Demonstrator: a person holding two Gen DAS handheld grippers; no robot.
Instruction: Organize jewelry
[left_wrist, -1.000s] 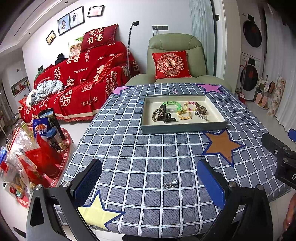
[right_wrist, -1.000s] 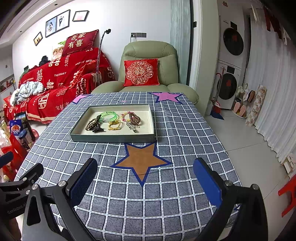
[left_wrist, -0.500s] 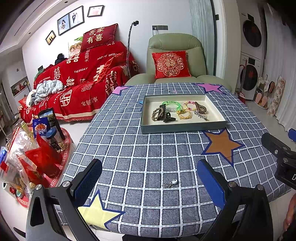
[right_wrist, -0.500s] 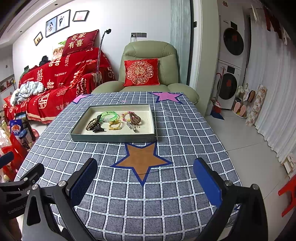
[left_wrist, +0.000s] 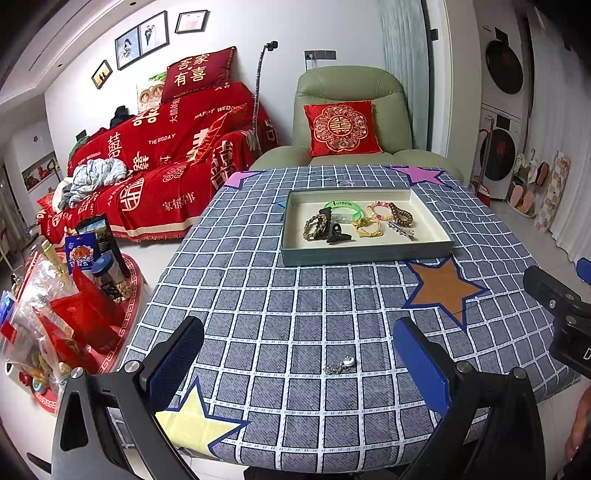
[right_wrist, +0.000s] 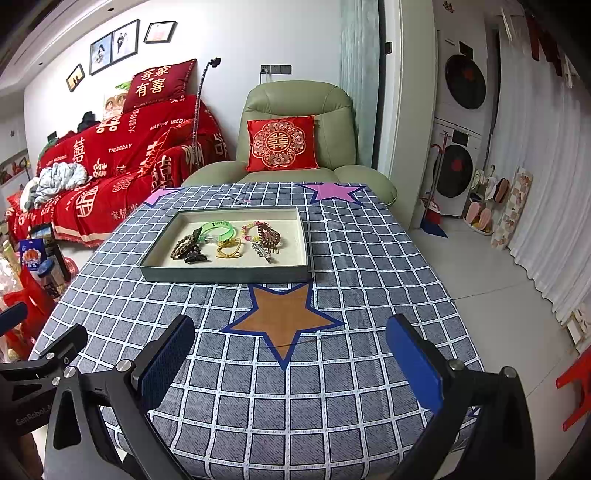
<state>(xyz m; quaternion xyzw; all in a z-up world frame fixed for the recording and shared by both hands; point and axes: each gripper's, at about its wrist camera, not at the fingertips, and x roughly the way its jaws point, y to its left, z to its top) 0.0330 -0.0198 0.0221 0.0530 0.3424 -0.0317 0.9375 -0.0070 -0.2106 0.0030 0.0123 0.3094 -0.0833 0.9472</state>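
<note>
Both our grippers hang wide open over the near edge of the table, holding nothing: the left gripper (left_wrist: 297, 363) and the right gripper (right_wrist: 290, 360) each show their blue pads spread far apart, clear of the cloth.

Across the checked tablecloth (left_wrist: 258, 295) we see the grey-green tray (left_wrist: 365, 254) sitting toward the far side, just behind the brown star (right_wrist: 282, 319). Inside the tray lie a green bangle (left_wrist: 342, 208), a brown bead bracelet (left_wrist: 402, 215) beside a pastel bead bracelet (left_wrist: 377, 209), a dark bead bracelet (left_wrist: 314, 226), a black hair claw (left_wrist: 336, 234), yellow hair ties (left_wrist: 369, 227) and silver clips (left_wrist: 400, 230), all bunched near its middle.

One small silver trinket (left_wrist: 340, 365) lies loose on the cloth, well apart from the tray, between the left gripper's fingers and touching neither.
</note>
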